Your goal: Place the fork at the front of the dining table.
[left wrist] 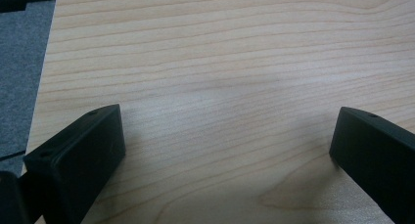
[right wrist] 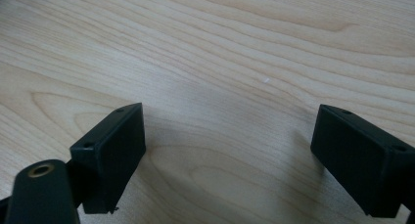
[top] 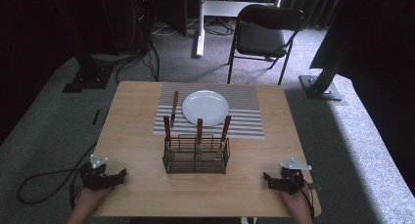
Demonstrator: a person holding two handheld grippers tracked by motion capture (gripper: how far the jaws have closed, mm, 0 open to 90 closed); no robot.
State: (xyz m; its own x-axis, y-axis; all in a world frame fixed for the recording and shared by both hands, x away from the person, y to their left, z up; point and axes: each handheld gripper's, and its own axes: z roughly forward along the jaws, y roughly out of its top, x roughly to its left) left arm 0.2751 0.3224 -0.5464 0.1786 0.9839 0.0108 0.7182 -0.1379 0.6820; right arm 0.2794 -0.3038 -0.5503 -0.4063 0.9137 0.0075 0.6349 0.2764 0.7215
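We see a light wooden worktop (top: 132, 136) from above, with a person's two hands entering at the bottom edge of the frame, each holding a hand-held gripper. The left hand-held gripper (top: 120, 175) sits at the lower left of the high view, the right hand-held gripper (top: 266, 176) at the lower right, both low over bare wood and well apart from everything else. In each gripper view we find the two black jaws spread wide with only wood grain between them, holding nothing. At the centre of the frame stands a black wire cutlery caddy (top: 196, 154) with three brown-handled utensils (top: 199, 130) upright in it. Just behind it, a striped placemat (top: 244, 111) carries a white plate (top: 205, 107), and a brown-handled knife (top: 174, 106) lies on the mat just left of the plate. A black folding chair (top: 264, 35) stands on grey carpet (top: 49, 121) in the upper part of the frame.
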